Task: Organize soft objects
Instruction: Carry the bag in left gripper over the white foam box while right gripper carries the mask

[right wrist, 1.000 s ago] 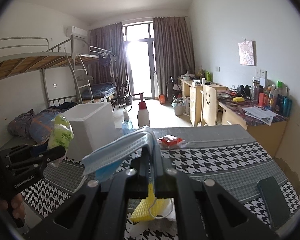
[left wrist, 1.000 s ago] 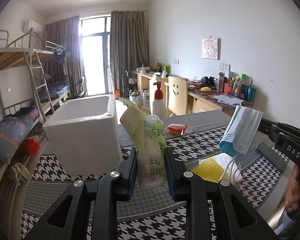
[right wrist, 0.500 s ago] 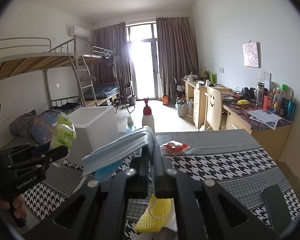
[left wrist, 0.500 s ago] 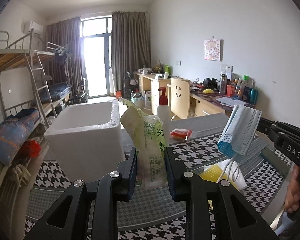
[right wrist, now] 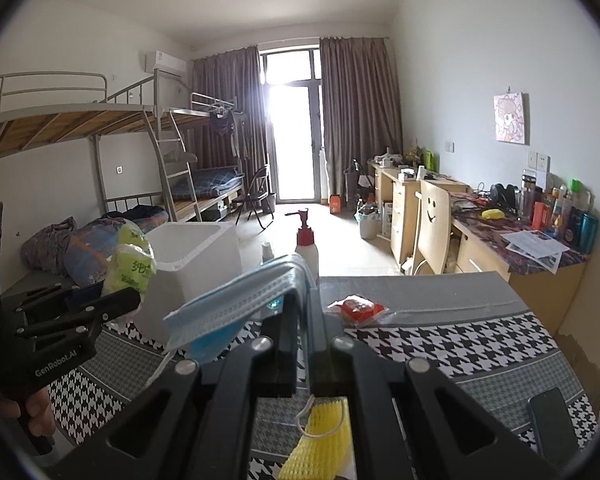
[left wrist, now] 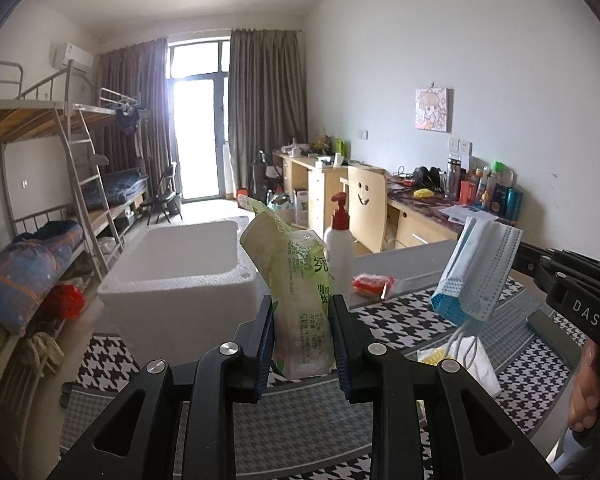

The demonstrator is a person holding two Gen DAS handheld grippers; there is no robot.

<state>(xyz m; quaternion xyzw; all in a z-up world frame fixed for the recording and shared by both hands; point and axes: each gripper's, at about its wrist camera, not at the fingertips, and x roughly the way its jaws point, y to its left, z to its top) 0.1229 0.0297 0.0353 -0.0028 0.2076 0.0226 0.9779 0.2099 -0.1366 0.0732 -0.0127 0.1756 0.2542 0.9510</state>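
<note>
Both claws are loaded and held clear above the houndstooth table (left wrist: 400, 312). My left gripper (left wrist: 302, 344) is clamped on a pale green plastic pack (left wrist: 296, 292), pinched near its lower end so that the crumpled top stands up between the pads and the bulk hangs free of the cloth. My right gripper (right wrist: 306, 332) is closed almost flat on a blue face mask (right wrist: 236, 300), which is thin enough that the jaws look nearly shut; the pleated body drapes to the left of the fingers and an ear loop trails below.

The white foam box (left wrist: 184, 276) sits open-topped on the far left part of the table, just beyond the pack from the left wrist view, and I judge it to be the bin for the soft things, which would explain why both items are lifted above its rim height rather than dragged.

A yellow mesh sponge (right wrist: 320, 440) lies on the table directly under the right claw, with a red packet (right wrist: 358, 307) further out and a pump bottle (left wrist: 340, 248) standing beside the box. A dark phone (right wrist: 552, 420) lies at the near right edge. The pump bottle stands close to the line from mask to box, so I would carry wide of it.
</note>
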